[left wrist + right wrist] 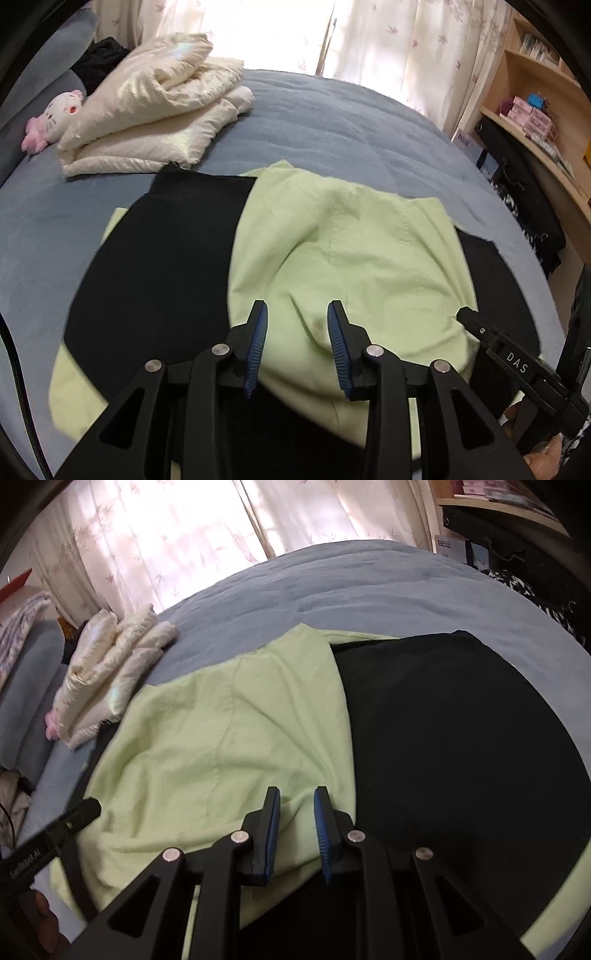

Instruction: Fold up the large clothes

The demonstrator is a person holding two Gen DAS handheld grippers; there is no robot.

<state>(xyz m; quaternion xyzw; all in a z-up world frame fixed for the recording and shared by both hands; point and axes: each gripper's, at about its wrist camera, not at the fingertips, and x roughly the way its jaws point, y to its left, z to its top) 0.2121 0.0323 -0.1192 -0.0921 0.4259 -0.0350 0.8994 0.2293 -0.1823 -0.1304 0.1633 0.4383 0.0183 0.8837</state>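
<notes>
Pale green garment (354, 258) with black panels on a grey-blue bedcover (332, 110).

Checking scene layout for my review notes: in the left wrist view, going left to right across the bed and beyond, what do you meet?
Pink plush toy → folded cream jacket → black fabric panel → light green garment → right gripper → wooden shelves.
</notes>
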